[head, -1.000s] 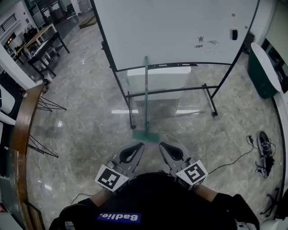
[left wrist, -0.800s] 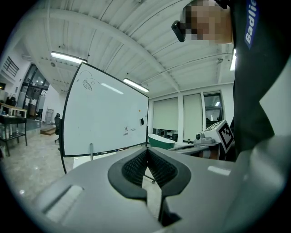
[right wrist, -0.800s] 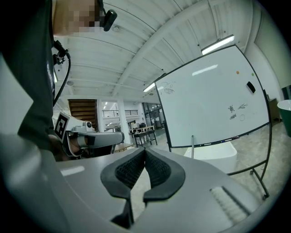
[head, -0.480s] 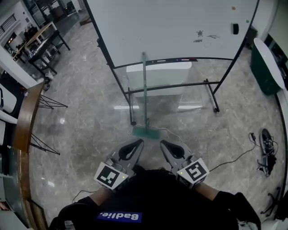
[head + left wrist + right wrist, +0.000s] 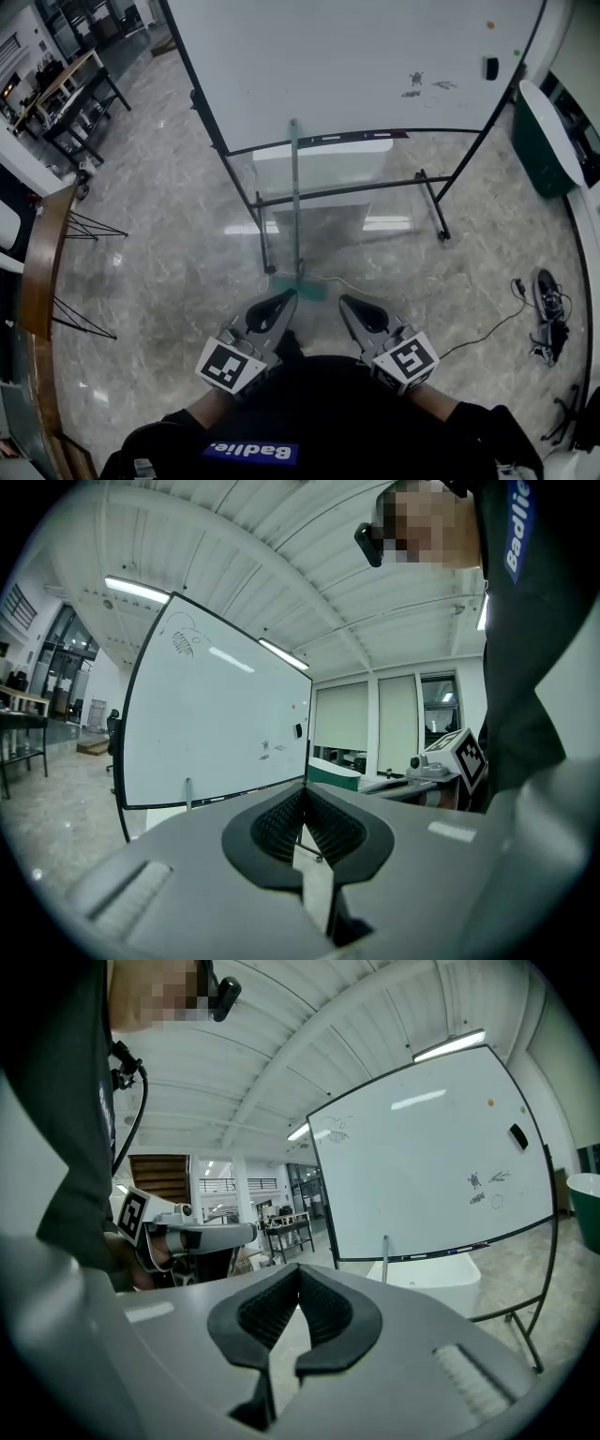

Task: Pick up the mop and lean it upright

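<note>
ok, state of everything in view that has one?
whiteboard: standing on its stand, a few marks
mop: upright, head on floor, handle against whiteboard stand
left tongs: shut, empty
right tongs: shut, empty
cable: loose on floor

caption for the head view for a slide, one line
Green-headed mop with a pale handle stands upright against the black-framed whiteboard; left gripper and right gripper both shut and empty nearby.

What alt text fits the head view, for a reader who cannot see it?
A green mop stands upright against a whiteboard on a stone floor. Below it, the left claw and right claw, both shut and empty, point toward it.
</note>
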`<state>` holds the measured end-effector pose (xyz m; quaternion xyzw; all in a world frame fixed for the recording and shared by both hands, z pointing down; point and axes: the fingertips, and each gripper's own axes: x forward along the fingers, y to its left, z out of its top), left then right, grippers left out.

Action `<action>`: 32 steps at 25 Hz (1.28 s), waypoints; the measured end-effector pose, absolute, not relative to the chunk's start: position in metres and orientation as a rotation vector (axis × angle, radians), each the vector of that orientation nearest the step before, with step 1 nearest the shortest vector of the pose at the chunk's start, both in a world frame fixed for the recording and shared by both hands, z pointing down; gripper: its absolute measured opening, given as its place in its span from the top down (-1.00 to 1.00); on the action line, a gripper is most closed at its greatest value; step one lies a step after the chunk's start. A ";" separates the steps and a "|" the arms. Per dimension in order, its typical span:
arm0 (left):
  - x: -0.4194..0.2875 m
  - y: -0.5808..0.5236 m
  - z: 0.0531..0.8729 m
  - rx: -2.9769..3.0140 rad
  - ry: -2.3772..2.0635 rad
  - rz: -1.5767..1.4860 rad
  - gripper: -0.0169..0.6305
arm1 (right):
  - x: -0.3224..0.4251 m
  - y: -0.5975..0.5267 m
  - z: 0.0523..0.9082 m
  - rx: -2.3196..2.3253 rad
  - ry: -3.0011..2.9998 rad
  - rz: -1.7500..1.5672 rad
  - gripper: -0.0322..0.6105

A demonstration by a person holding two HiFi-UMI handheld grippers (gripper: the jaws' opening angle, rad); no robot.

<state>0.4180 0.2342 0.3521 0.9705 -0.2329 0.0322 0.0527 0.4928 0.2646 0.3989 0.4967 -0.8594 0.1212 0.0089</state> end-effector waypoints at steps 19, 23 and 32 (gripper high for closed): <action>0.359 0.001 0.349 2.940 -0.490 0.004 0.89 | 0.447 0.028 0.388 1.808 -2.446 0.422 0.83; 0.357 -0.019 0.354 2.915 -0.501 0.002 0.89 | 0.449 -0.001 0.393 1.783 -2.437 0.409 0.82; 0.377 -0.038 0.358 2.901 -0.633 0.060 0.89 | 0.472 -0.047 0.406 1.666 -2.515 0.460 0.77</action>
